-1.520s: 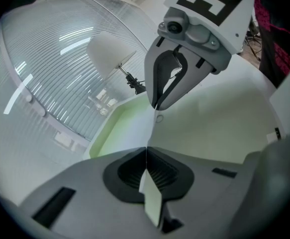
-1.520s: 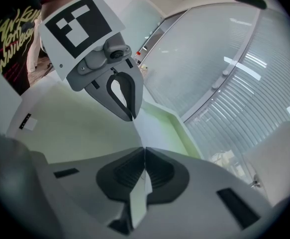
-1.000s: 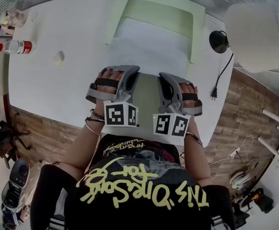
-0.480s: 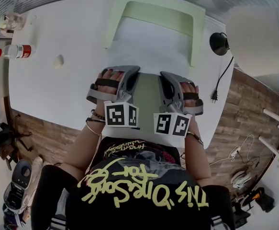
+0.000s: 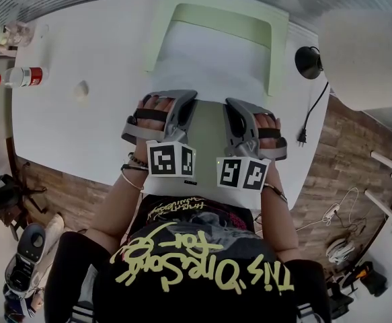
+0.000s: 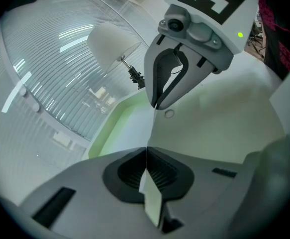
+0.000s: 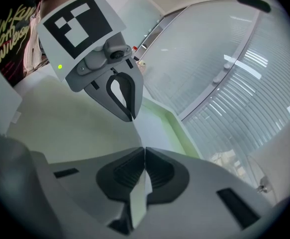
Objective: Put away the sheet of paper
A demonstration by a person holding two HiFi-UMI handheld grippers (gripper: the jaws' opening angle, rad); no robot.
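A white sheet of paper (image 5: 212, 62) lies with its far part inside a pale green tray (image 5: 276, 39) on the white table. Both grippers hold its near edge, side by side. My left gripper (image 5: 184, 103) is shut on the sheet's left part, and the paper shows edge-on between its pads (image 6: 152, 203). My right gripper (image 5: 234, 110) is shut on the right part in the same way (image 7: 137, 203). Each gripper view shows the other gripper's closed tips, the right gripper (image 6: 156, 105) and the left gripper (image 7: 131, 117), pinching the sheet (image 6: 219, 128) before the tray (image 7: 182, 128).
A bottle with a red label (image 5: 21, 77) and a glass jar (image 5: 11, 31) stand at the table's far left. A small white lump (image 5: 81, 89) lies left of the sheet. A black lamp base (image 5: 308, 62), its cord (image 5: 310, 116) and a white shade (image 5: 364, 52) are at the right.
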